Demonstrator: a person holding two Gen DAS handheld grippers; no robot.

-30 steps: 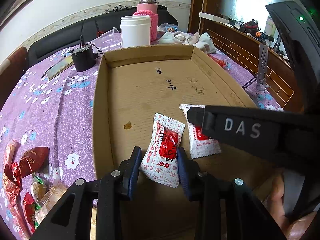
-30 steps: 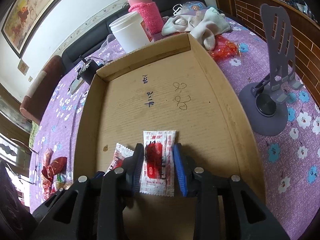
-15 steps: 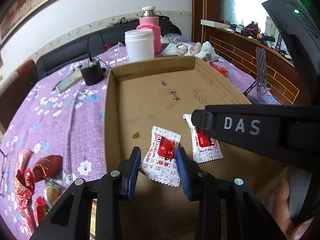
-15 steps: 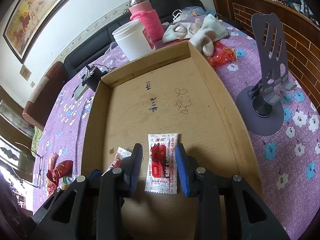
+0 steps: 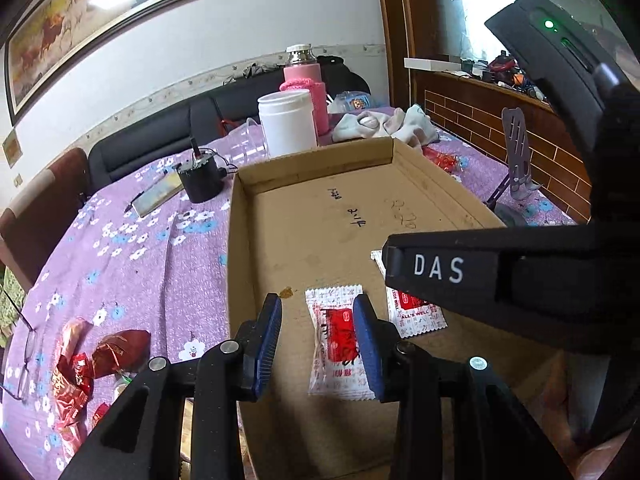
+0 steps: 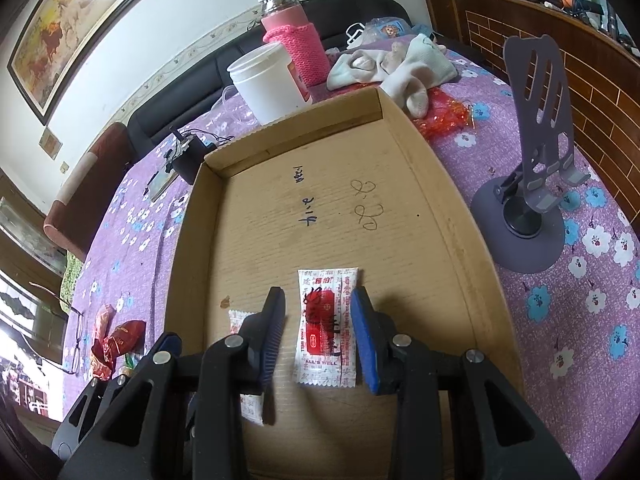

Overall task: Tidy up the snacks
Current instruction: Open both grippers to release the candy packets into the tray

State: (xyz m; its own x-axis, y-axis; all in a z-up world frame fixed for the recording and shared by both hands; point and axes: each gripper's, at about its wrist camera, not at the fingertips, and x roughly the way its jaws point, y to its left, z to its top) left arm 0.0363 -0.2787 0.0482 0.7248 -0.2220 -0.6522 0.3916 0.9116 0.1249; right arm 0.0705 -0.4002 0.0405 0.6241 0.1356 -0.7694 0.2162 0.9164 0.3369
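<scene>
A shallow cardboard tray (image 5: 240, 240) lies on the purple flowered tablecloth. Two white-and-red snack packets lie flat on its floor near the front. My left gripper (image 5: 317, 300) is open around one packet (image 5: 336, 344), which sits against the right finger with a gap to the left finger. In the right wrist view my right gripper (image 6: 318, 294) is open around the other packet (image 6: 326, 328), which is not pressed by the pads. The right gripper's black body (image 5: 440, 268) crosses the left wrist view and covers part of that second packet (image 5: 416, 316).
Behind the tray (image 6: 188, 232) stand a white jar (image 5: 286, 124), a pink-sleeved bottle (image 5: 306, 76), a black device (image 5: 200, 180) and pale cloths (image 5: 384, 124). Several red-wrapped snacks (image 5: 116, 354) and glasses (image 5: 20, 360) lie left of it. A purple stand (image 6: 532, 184) is at the right.
The left gripper has tipped upward, and its packet now lies straight between the fingers, clear of the left one. The right jaws have widened slightly off their packet.
</scene>
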